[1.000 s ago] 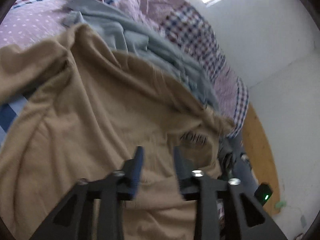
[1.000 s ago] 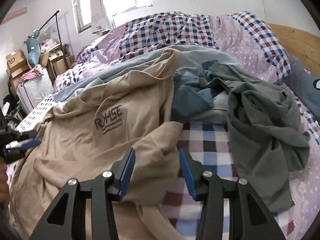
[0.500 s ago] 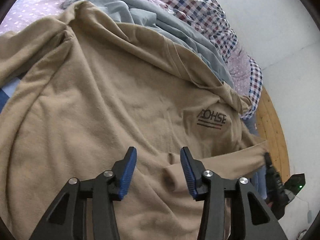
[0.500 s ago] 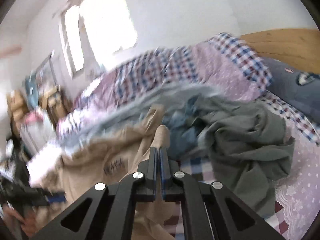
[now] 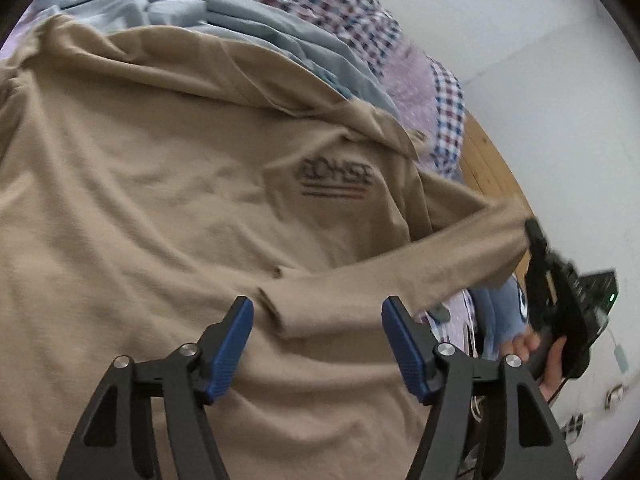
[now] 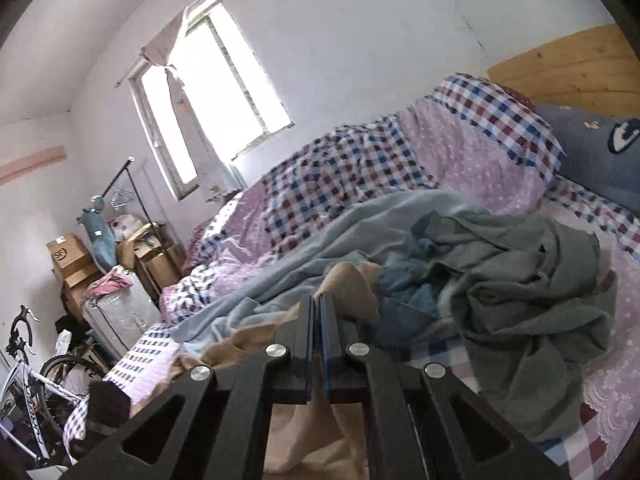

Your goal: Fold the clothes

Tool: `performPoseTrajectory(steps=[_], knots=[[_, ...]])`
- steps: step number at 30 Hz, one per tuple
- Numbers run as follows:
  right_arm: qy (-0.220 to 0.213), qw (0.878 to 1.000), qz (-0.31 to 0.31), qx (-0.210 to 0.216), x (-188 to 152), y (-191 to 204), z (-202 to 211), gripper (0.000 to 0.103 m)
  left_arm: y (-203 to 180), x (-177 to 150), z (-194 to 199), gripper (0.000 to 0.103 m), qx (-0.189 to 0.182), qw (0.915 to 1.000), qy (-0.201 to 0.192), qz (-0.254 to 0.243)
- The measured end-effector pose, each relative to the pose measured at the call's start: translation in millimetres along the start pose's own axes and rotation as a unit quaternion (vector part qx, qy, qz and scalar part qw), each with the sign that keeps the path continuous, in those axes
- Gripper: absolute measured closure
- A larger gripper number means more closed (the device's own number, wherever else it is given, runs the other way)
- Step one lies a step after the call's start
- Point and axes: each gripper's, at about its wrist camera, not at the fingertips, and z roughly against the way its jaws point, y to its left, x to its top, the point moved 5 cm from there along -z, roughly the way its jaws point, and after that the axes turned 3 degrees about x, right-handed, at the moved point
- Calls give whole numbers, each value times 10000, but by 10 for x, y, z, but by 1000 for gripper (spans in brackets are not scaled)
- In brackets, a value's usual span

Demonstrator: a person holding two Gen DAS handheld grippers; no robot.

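Currently my right gripper [image 6: 318, 320] pinches the tan shirt's [image 5: 160, 184] sleeve [image 5: 460, 240] taut, my left gripper [image 5: 316, 332] gapes empty above it, shirt spread unfolded on the bed [image 6: 480, 160].

You're facing white walls [image 6: 360, 40] and a bright window [image 6: 216, 92]; a wooden headboard [image 6: 568, 68] backs the bed with its checked quilt [image 6: 344, 168]; cardboard boxes [image 6: 70, 258] and a bicycle [image 6: 36, 380] crowd the far corner.
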Motion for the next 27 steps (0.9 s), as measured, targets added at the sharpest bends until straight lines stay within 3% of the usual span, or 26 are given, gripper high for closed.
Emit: performPoseTrajectory(steps=[5,8,13,14,15,16,18,23,27], knots=[[-19,9999,58,110,46,158,-21,101,56,-57,-117,31,175,9996,186,120],[151,9999,66,-52,-60,91,-106,101,33,-58,-113,31,271,9996,93,30],[345,9992,-128,-129,-198,-106,-186,101,-109,-81,-203,36,705,9955,-65,-626],[358,9992,-140,-146,-211,-129,-190,100,-128,-91,-228,49,775,9944,-74,-720],[370,9991,-153,-163,-225,-152,-194,99,-144,-101,-254,79,831,9933,-68,-797],[382,9990,-170,-187,-241,-182,-197,99,-147,-115,-286,91,828,9934,1,-797],[406,9987,-216,-234,-271,-243,-206,99,-150,-126,-293,95,773,9942,-30,-745],[458,9982,-356,-175,-300,-298,-234,99,-147,66,147,97,542,9927,-977,-461],[566,9980,-211,188,-319,-107,-290,97,90,335,842,97,441,9746,-2192,153]])
